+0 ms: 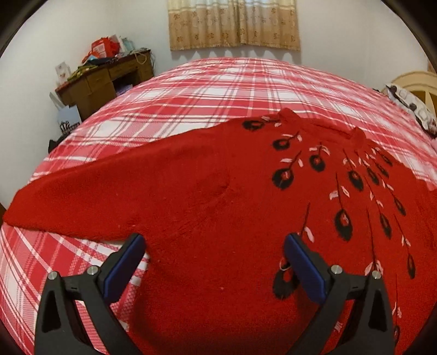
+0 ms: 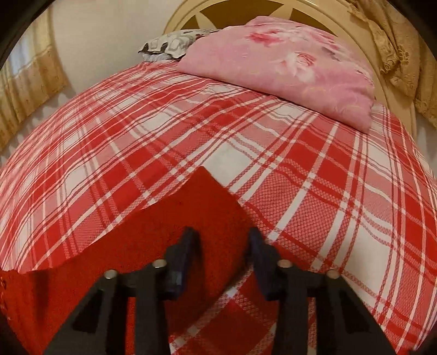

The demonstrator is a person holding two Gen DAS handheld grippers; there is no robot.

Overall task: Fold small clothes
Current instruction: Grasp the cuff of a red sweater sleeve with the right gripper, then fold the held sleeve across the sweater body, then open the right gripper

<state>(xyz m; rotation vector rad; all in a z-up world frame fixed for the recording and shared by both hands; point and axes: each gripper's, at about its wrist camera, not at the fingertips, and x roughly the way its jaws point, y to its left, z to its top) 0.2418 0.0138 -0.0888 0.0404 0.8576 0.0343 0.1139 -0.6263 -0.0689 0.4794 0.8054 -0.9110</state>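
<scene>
Left wrist view: sweater (image 1: 207, 191) spreads across the plaid bed (image 1: 191, 90), filling the lower frame; left gripper (image 1: 214, 245) gapes wide above it. Right gripper (image 2: 221, 243), jaws narrowly apart, straddles a sleeve tip (image 2: 191, 207), not pinching.

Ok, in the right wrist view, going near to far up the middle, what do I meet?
Right tongs, part open → red garment corner between them → plaid bedsheet → pink floral pillow → cream headboard.
</scene>
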